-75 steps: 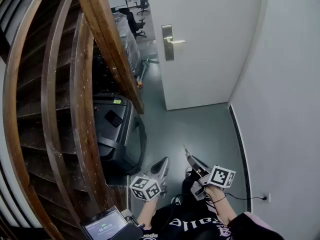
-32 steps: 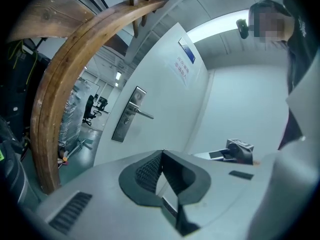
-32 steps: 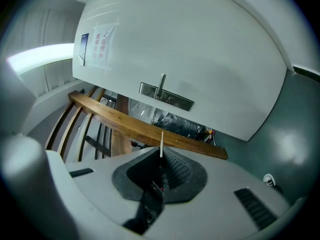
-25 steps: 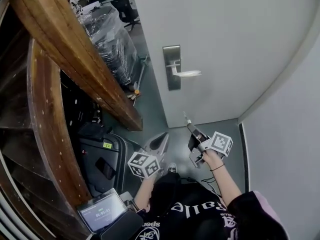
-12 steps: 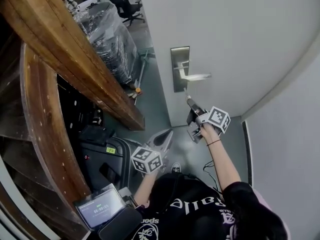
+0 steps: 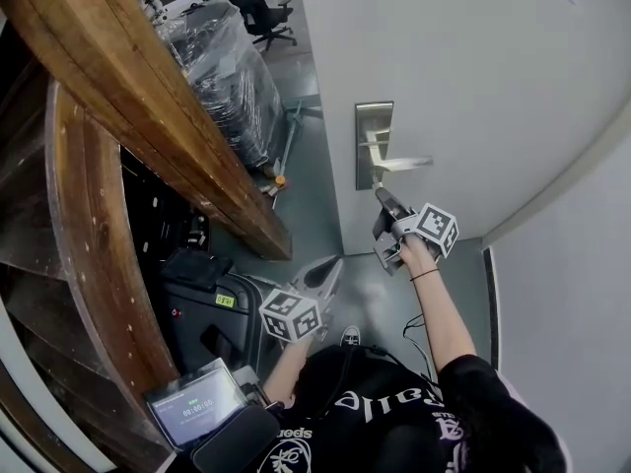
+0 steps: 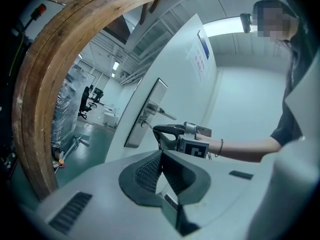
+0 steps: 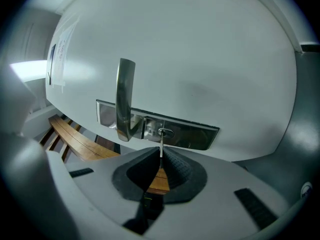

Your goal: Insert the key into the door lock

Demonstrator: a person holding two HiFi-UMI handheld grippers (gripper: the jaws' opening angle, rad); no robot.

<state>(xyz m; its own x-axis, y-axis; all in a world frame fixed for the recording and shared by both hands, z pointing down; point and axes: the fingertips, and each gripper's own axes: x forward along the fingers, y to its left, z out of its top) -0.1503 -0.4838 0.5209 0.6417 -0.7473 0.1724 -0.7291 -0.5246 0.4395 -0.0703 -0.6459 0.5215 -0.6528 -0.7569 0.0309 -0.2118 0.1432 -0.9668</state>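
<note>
The white door (image 6: 463,57) carries a steel lock plate (image 6: 374,146) with a lever handle (image 6: 402,163). My right gripper (image 6: 383,199) is raised to the lower end of that plate and is shut on a thin metal key (image 8: 161,145). In the right gripper view the key's tip sits at the round keyhole (image 8: 164,132), beside the handle (image 8: 125,99); how deep it goes I cannot tell. My left gripper (image 6: 328,267) hangs lower and to the left, shut and holding nothing (image 7: 161,156). The left gripper view also shows the right gripper (image 7: 170,132) against the lock plate (image 7: 146,115).
A curved wooden stair rail (image 6: 148,97) runs along the left. A black case (image 6: 212,308) and a small screen (image 6: 192,402) are below it. A plastic-wrapped stack (image 6: 232,77) and office chairs (image 6: 258,13) stand beyond the open doorway. A white wall (image 6: 572,294) closes the right side.
The person has stepped up to the door. The right gripper has risen with the key from near the floor to the lock plate. The left gripper has stayed low.
</note>
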